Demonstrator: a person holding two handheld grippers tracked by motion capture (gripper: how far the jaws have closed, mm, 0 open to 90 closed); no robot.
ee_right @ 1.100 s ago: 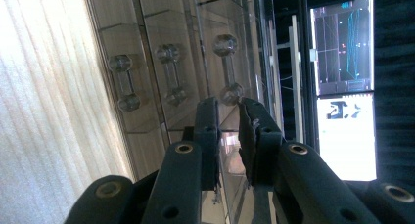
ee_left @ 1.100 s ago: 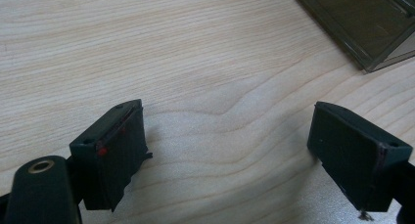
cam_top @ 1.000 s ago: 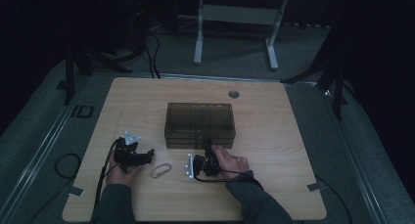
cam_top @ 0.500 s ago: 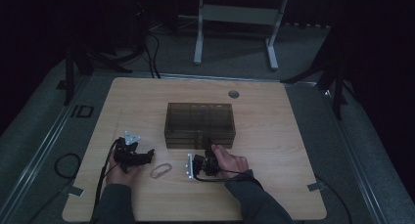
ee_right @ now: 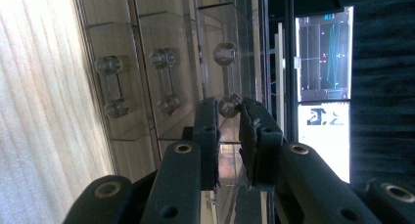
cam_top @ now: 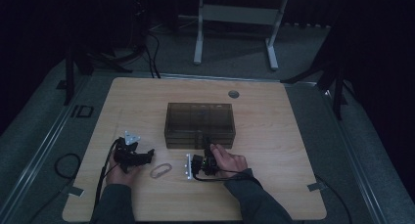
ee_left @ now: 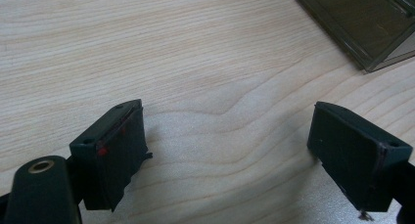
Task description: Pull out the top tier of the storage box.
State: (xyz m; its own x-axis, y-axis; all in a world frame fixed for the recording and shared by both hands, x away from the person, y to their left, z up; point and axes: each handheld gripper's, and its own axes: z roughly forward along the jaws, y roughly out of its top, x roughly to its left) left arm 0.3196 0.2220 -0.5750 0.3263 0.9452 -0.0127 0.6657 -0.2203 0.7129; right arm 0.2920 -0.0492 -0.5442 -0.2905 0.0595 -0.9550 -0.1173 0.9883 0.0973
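A wooden counter [cam_top: 274, 136] is seen from above in a dark room. A see-through brown drawer box [cam_top: 199, 123] is set near the middle of it.

The right claw [cam_top: 206, 146] is held at the front of the box, on the side nearest the person. It is laid on its side in the right hand [cam_top: 227, 160]. In the right gripper view, three clear handles are seen on the box drawers. The last handle [ee_right: 226, 79] is the one being gripped. The right claw [ee_right: 229, 111] is clenched on the knob at the near end of that handle, and its two black jaws are pressed close on either side of it. The drawers all look pushed in, as far as can be told.

The left claw [cam_top: 145, 155] is held low over the counter, to the left of the box and well apart from it. It is carried in the left hand [cam_top: 122, 168]. In the left gripper view, the left claw [ee_left: 227, 136] is released, with its jaws spread wide. Bare wood is seen between them, and nothing is held. A corner of the box [ee_left: 372, 23] is seen at the top right of that view.

A small pale ring [cam_top: 160, 170] is laid flat on the counter between the two hands, just beside the left claw. A round grey cap [cam_top: 234, 94] is set in the counter behind the box.
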